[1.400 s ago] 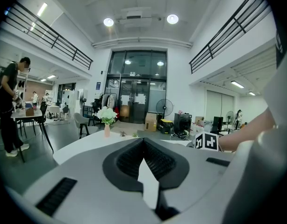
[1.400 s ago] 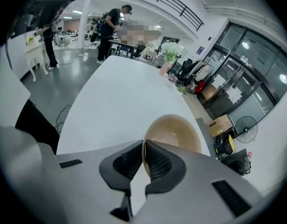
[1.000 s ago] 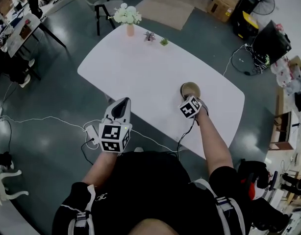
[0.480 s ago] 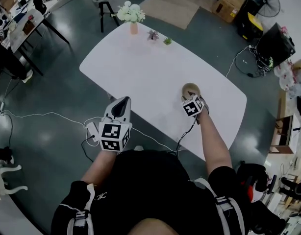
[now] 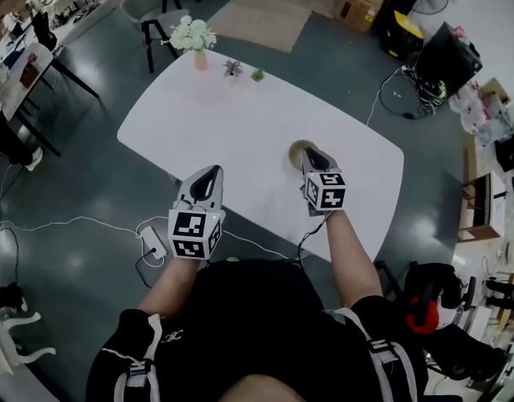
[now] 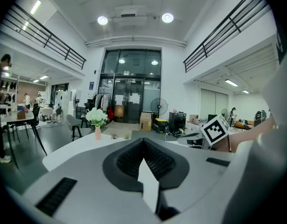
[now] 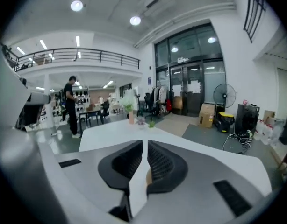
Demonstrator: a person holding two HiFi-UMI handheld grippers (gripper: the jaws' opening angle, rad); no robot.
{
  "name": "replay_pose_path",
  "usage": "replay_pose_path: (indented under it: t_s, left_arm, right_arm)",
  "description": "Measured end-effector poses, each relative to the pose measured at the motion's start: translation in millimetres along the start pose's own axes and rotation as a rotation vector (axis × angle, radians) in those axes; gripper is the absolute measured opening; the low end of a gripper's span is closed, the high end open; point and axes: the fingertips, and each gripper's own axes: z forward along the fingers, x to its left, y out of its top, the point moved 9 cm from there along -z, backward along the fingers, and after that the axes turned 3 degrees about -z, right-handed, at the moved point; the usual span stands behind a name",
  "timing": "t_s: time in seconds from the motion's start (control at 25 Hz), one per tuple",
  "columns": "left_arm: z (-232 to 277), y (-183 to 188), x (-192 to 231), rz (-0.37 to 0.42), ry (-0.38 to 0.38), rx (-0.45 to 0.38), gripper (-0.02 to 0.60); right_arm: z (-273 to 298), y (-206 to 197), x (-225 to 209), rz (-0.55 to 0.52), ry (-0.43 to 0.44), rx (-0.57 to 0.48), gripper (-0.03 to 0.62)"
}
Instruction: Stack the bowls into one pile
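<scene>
A tan pile of bowls (image 5: 300, 150) stands on the white table (image 5: 232, 124), near its front edge. My right gripper (image 5: 312, 159) hovers just this side of the pile, raised off the table and pointing over it. Its jaws are closing, a narrow gap is left, and nothing is gripped between them (image 7: 144, 146). A tan sliver shows low in that gap. My left gripper (image 5: 209, 177) hangs off the table's near edge at the left, jaws shut and empty (image 6: 143, 143).
A vase of white flowers (image 5: 192, 38) and two small plants (image 5: 233, 67) stand at the table's far end. Chairs (image 5: 148, 11), a cardboard box (image 5: 357, 2) and floor cables (image 5: 89, 223) surround the table. A person (image 7: 71, 106) stands far off.
My right gripper has lifted away from the bowl pile and rolled, its marker cube now facing up. The left gripper has shifted slightly. The head view has swung a little.
</scene>
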Motion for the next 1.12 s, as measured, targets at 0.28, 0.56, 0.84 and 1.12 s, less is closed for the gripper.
replay_pose_path:
  t_s: [0.28,0.56,0.84,1.12]
  left_arm:
    - [18.4,11.0,-39.8,0.015,-0.092,-0.046,0.014]
    - [25.9,13.4,-83.2,0.040,-0.168,-0.064,0.014]
    - [29.9,18.0,-119.9,0.061,-0.196,-0.077,0.014]
    - [27.2,18.0,-142.0,0.067,-0.201,-0.078,0.014]
  right_arm:
    - [-88.3,43.1,-6.8,0.016,-0.124,-0.309,0.017]
    - [-157.9,37.0,-5.7,0.008,-0.235,-0.405,0.015]
    - [-185.2,13.7,-9.4,0.022,-0.250,-0.389,0.013]
    - [-202.1,7.9,-21.1,0.005,-0.272,-0.385,0.014]
